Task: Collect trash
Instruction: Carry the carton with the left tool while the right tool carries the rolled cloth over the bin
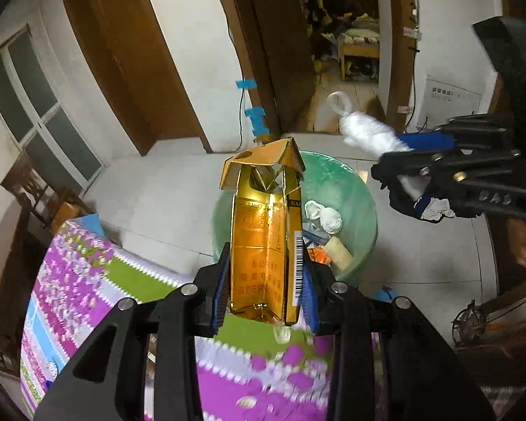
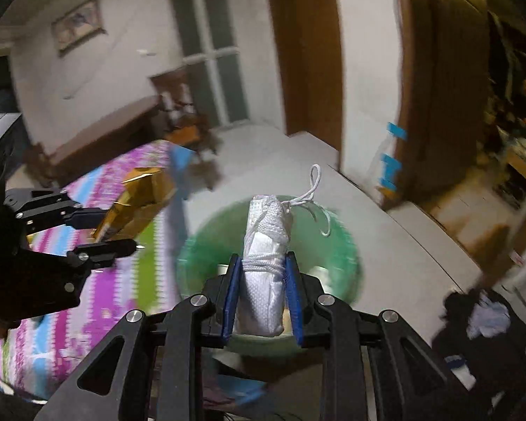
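Trash sits in both my tongs above a green-lined waste bin (image 1: 347, 203) on the pale tiled floor. My left tongs (image 1: 264, 294) are clamped on a gold cigarette pack (image 1: 263, 245), its blue pads pressing the pack's 2 narrow sides; the pack stands upright with its torn lid flaps splayed open at the top and a barcode strip down its right edge. My right tongs (image 2: 263, 301) are clamped on a rolled white face mask (image 2: 266, 280), bound with its own ear cord, with a loose loop trailing off the upper end. From the left wrist view the right tongs (image 1: 399, 165) reach in from the right, holding the mask (image 1: 364, 133) beyond the bin's far rim. Inside the bin lie crumpled white tissues (image 1: 324, 215) and other scraps. A purple, green and white patterned cloth (image 1: 98, 280) covers the surface just beside the bin, blurred in both views.
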{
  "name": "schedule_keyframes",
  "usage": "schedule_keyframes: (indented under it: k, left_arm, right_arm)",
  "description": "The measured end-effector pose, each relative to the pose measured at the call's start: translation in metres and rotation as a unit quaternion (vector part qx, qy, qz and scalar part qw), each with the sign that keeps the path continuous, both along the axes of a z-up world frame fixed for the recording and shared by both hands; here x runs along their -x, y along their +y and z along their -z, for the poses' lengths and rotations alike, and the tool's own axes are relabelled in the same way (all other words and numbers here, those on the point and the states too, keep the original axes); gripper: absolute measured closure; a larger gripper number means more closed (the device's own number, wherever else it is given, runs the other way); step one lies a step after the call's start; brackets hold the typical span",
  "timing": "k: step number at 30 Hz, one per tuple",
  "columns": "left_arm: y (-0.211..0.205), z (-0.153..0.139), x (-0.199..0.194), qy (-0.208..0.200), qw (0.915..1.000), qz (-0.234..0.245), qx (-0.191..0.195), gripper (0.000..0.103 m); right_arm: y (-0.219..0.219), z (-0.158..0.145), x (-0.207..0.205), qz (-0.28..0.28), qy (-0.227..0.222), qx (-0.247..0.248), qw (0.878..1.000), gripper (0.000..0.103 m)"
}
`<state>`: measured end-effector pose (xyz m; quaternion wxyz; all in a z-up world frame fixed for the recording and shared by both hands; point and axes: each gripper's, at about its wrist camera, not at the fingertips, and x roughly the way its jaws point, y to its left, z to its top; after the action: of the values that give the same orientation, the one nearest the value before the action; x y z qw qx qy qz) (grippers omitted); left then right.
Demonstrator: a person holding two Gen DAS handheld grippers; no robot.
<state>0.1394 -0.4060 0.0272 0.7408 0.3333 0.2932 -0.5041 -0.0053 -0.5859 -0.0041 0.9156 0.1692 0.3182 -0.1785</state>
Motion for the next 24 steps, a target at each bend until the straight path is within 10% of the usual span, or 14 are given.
schedule_keyframes:
  k: [24]
  left_arm:
    - [-0.082,0.062,-0.044,0.062,0.9940,-0.086,-0.027,0.069]
  right_arm:
    - [-0.067,0.042,-0.096,-0.012,0.104,-0.050,0.993,0.076]
